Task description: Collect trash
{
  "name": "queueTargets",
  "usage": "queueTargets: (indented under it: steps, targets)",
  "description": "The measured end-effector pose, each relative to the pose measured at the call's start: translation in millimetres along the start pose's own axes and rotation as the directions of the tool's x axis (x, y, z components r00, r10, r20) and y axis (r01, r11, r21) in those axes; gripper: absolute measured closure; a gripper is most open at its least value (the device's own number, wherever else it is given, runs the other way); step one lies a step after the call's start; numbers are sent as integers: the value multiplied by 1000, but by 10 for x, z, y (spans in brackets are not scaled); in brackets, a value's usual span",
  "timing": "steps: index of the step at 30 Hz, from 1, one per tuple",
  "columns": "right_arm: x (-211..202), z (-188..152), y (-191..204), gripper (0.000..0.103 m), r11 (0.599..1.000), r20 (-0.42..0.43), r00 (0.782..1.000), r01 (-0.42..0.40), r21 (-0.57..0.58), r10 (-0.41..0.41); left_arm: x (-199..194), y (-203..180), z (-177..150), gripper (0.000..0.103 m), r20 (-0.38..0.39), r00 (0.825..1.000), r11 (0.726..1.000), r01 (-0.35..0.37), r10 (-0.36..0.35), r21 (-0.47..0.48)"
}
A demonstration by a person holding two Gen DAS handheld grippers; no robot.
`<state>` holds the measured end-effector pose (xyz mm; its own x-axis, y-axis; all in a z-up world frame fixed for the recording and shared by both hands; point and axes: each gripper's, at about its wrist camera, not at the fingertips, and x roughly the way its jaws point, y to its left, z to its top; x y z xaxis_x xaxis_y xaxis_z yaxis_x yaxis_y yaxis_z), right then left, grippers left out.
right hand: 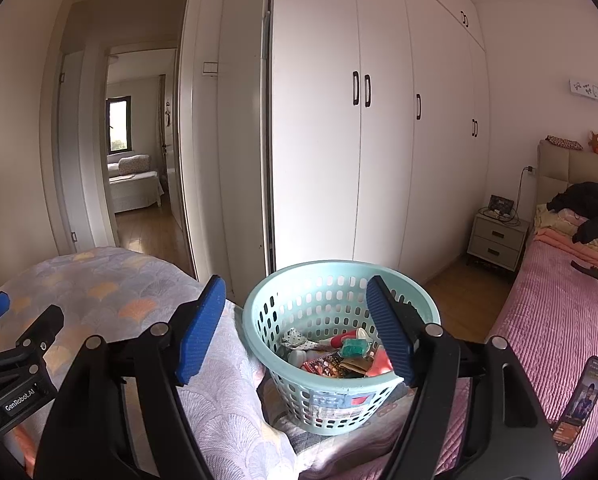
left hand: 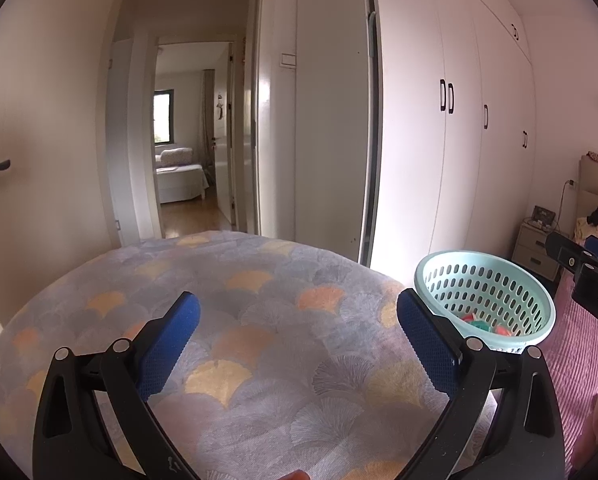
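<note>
Mint laundry basket (right hand: 331, 392) of trash (right hand: 339, 354) sits on the bed beside a folded quilt (left hand: 235, 320), both the left gripper (left hand: 299, 340) and right gripper (right hand: 295, 328) spread wide, holding nothing.

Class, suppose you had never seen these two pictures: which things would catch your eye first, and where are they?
A pale green basket of trash stands on the bedding, straight ahead between the open right claw's blue fingers. The open left claw hovers over a fan-patterned quilt. A phone lies on the pink blanket at the right.
</note>
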<state>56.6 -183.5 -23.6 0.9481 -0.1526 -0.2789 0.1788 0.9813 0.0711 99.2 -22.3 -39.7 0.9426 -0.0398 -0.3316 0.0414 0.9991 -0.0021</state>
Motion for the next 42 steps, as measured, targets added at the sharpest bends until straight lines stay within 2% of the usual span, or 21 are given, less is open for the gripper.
queueTargets:
  steps: [42]
  targets:
    - [28, 8, -12, 34, 1000, -2, 1000, 8, -9, -8, -30, 16, 15, 8, 10, 1000, 999, -16, 16, 38]
